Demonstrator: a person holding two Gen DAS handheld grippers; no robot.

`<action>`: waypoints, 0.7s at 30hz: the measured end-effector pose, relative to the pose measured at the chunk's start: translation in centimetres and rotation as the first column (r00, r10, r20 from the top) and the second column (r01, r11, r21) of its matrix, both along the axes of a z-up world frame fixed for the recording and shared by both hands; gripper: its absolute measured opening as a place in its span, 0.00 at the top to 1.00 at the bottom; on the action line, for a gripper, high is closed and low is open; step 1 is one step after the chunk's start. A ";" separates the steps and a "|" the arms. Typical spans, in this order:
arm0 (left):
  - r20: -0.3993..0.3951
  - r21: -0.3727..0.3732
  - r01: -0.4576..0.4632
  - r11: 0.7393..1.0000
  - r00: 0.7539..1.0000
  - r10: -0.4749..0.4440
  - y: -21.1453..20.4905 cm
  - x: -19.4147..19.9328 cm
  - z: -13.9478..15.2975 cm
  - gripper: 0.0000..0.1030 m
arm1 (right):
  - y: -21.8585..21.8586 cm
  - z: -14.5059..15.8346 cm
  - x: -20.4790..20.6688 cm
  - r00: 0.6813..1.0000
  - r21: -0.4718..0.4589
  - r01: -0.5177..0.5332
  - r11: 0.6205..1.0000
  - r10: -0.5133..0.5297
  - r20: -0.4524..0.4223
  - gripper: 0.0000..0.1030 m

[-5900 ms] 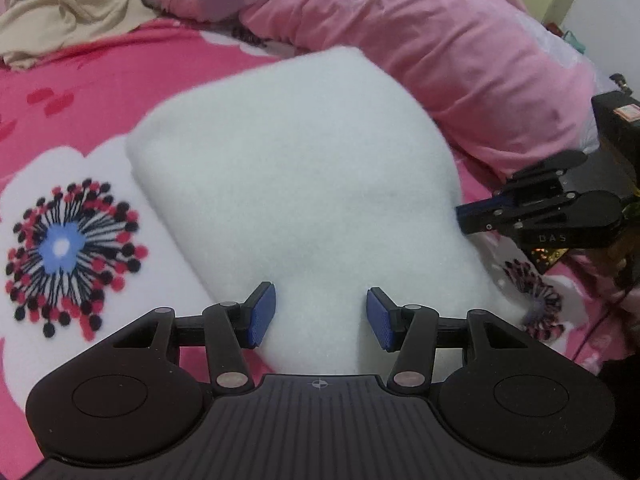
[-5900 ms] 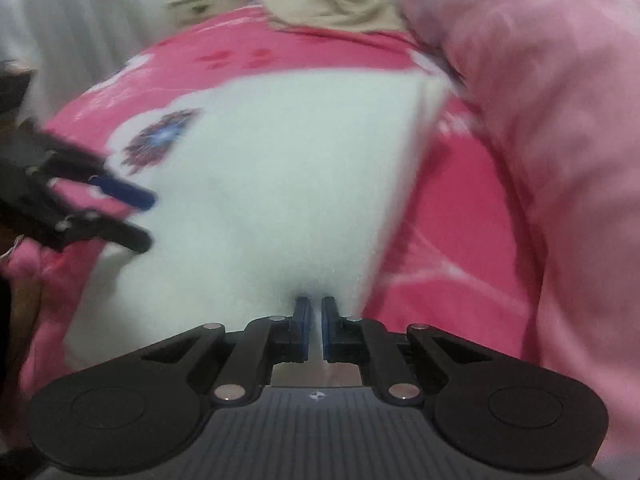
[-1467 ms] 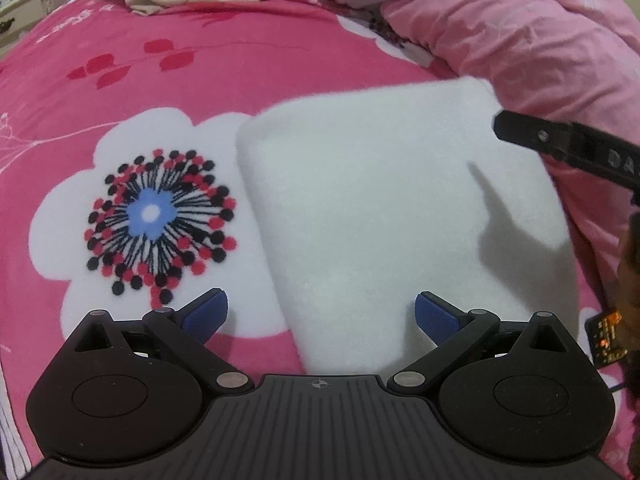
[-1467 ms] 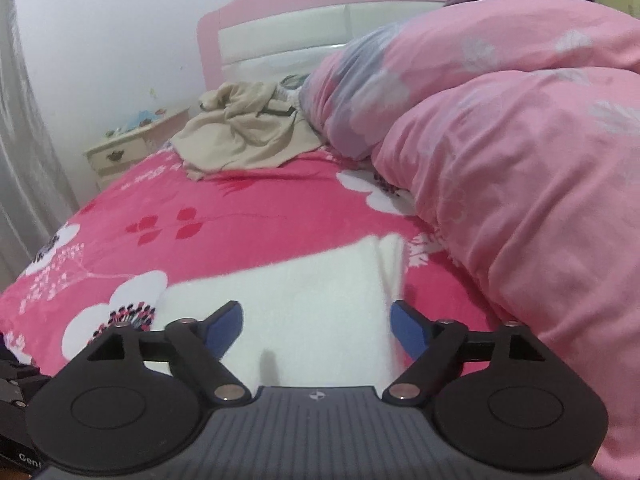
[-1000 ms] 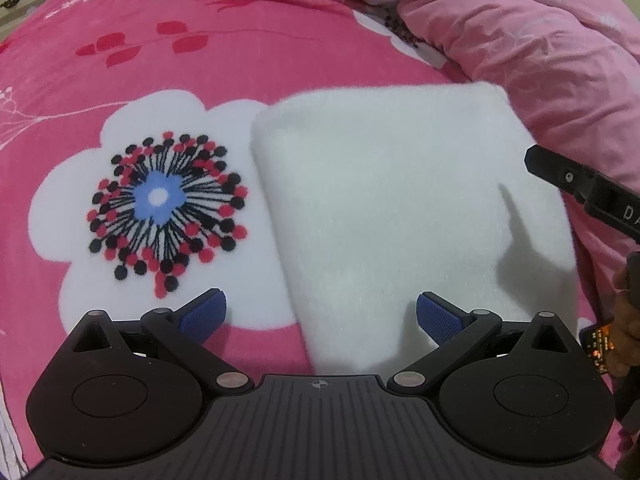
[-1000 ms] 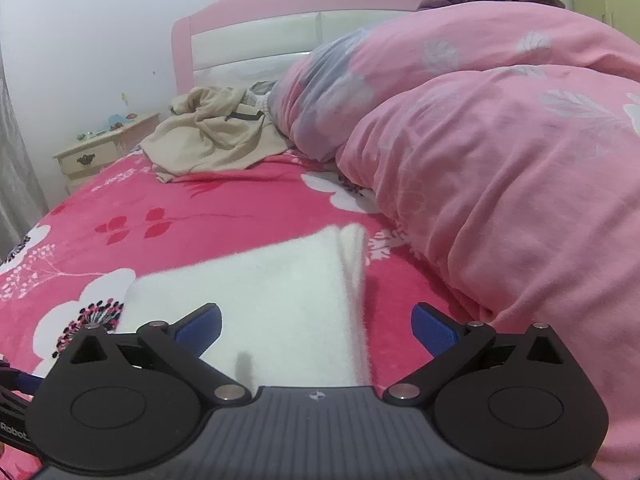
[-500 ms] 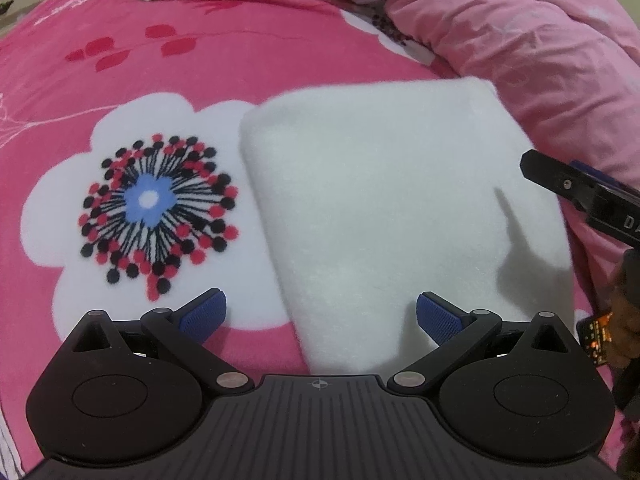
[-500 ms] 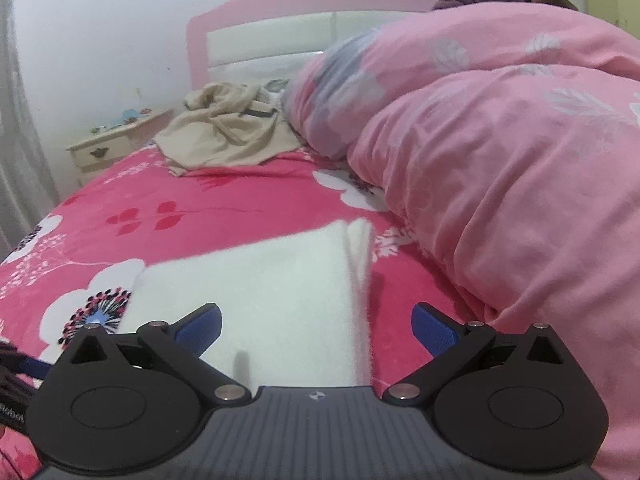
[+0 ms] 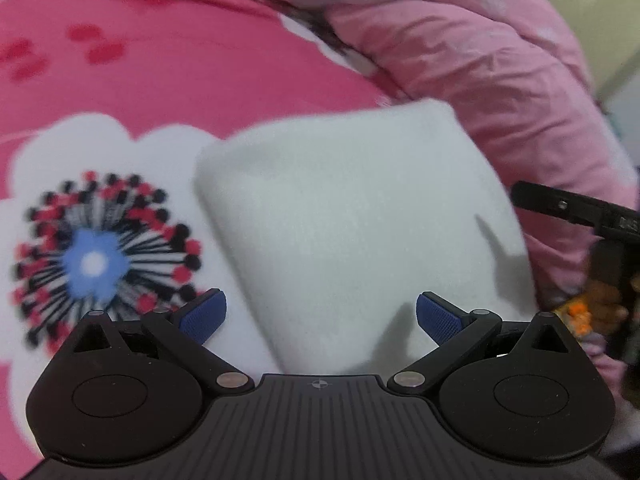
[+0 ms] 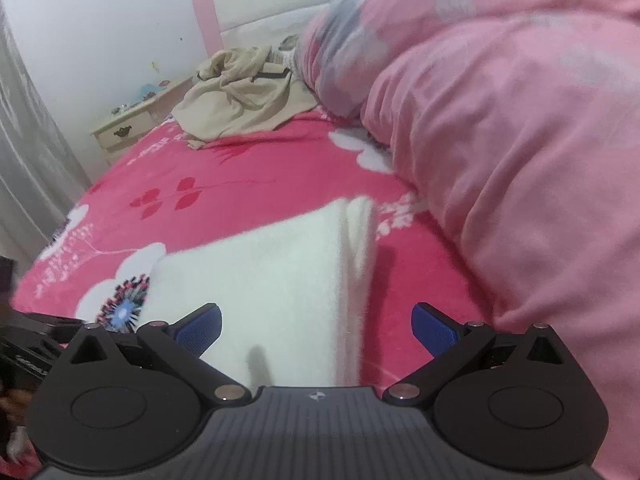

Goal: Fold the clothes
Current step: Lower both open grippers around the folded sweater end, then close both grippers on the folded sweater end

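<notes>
**White fleece folded on the bed, both grippers spread above it**

White folded fleece garment (image 9: 360, 232) lies flat on the pink floral bedsheet (image 10: 240, 176). Left gripper (image 9: 322, 316) spread wide, empty, near edge of garment between its fingers. Right gripper (image 10: 316, 326) likewise wide and empty, garment's layered right edge between the pads. Pink duvet (image 10: 520, 140) just right. Farther: crumpled beige clothing (image 10: 240, 96), nightstand (image 10: 128, 128).
</notes>
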State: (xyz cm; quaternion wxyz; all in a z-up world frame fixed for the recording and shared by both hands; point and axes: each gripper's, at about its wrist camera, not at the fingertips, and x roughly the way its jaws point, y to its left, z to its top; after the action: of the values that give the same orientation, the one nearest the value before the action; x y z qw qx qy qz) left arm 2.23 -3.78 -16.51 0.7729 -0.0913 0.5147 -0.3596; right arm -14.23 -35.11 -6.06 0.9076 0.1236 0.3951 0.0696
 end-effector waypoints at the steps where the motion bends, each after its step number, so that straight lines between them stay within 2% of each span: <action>1: -0.020 -0.029 0.012 1.000 1.000 -0.013 0.4 0.4 -0.6 0.02 | -0.1 -0.6 0.0 1.000 0.029 0.003 1.000 -0.003 -0.013 0.00; 5: -0.073 -0.186 0.022 0.982 0.997 -0.036 2.1 1.1 -1.7 0.02 | -0.8 -3.6 0.1 0.996 0.148 0.043 0.988 -0.031 -0.081 0.00; 9: -0.105 -0.276 -0.011 0.961 0.994 -0.019 2.1 2.7 -2.1 0.03 | -1.7 -5.2 1.3 0.993 0.250 0.068 0.966 -0.041 -0.113 0.00; 14: -0.111 -0.321 -0.062 0.945 0.993 0.028 0.7 5.5 -2.7 0.04 | -2.8 -6.7 3.6 0.990 0.371 0.088 0.924 -0.041 -0.133 0.00; 19: -0.017 -0.288 0.018 0.957 1.000 -0.024 0.5 2.8 -2.8 0.02 | -3.8 -8.3 4.6 0.982 0.472 0.063 0.879 0.031 -0.189 0.00; 21: -0.042 -0.299 0.020 0.954 0.999 -0.034 1.0 1.7 -3.1 0.02 | -3.9 -8.6 3.9 0.977 0.494 0.020 0.869 0.088 -0.196 0.00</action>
State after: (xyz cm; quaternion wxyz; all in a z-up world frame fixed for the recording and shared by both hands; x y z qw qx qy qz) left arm 3.92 -2.73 -19.58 0.7331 -0.2081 0.4737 -0.4414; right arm -10.33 -39.02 -14.63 0.7972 0.3508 0.4608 0.1706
